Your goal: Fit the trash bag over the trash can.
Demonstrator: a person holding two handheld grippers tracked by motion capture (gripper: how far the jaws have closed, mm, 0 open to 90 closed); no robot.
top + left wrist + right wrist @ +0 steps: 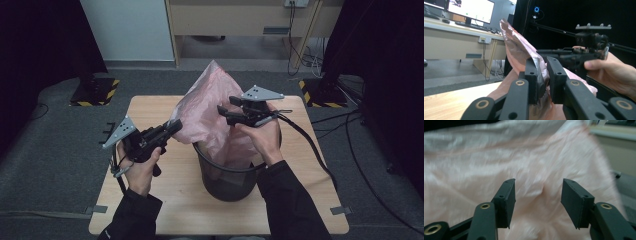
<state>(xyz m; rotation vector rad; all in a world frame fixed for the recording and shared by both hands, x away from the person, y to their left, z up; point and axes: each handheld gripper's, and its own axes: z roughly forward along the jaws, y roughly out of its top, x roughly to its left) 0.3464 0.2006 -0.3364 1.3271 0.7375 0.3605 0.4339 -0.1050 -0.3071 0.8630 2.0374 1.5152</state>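
Observation:
A pink plastic bag [205, 107] stands up out of a dark mesh bin [227, 182] on the wooden table [145, 107]. My left gripper [175, 125] reaches the bag's left side. In the left gripper view its jaws [544, 67] stand close together with a fold of the pink bag [516, 47] pinched between the pads. On the bag's right side, above the bin's rim, my right gripper [223, 112] points left at it. In the right gripper view its jaws [537, 187] stand well apart, with the bag's film [499, 152] right behind them and nothing gripped.
The bin stands at the middle of the table, near the front. A cable [310, 145] trails from the right gripper off the table's right side. Grey floor surrounds the table, with a desk [240, 20] and striped stand bases [95, 90] behind.

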